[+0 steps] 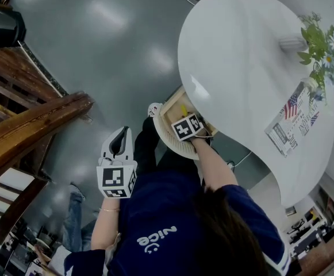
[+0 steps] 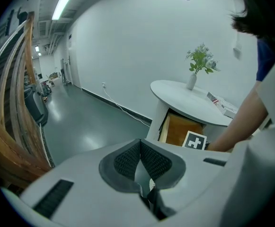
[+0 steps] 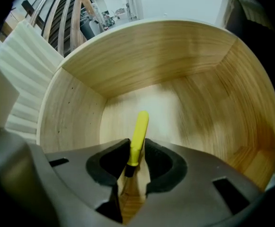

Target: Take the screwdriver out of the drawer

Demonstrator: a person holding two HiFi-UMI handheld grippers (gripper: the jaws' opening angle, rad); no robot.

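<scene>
A wooden drawer point(image 1: 171, 103) is seen pulled out from under the near edge of the white tabletop point(image 1: 241, 50), on the side where the person stands. The right gripper point(image 3: 137, 143) is reached down into this drawer, and its two dark pads are closed against the yellow handle of the screwdriver point(image 3: 139, 126), one on each side. The handle is pointed away from the jaws toward the drawer's back wall, with a short black part just visible low between the pads. Whether the screwdriver rests on the drawer floor or is raised off it cannot be told. No other item is seen in the visible part of the drawer, whose pale wood walls and floor are shown in the right gripper view.

The left gripper point(image 2: 140, 145) is held away from the table, off its near edge and over the grey floor point(image 1: 98, 39). Its pads are brought together at the tips and nothing is held between them.

On the tabletop, a small white vase of flowers point(image 1: 319, 42) is placed near the far edge. A printed booklet with a flag design point(image 1: 290, 122) is laid close to the right-hand edge. A wooden stair rail point(image 1: 23, 131) is seen well apart from the table, beyond the left gripper.
</scene>
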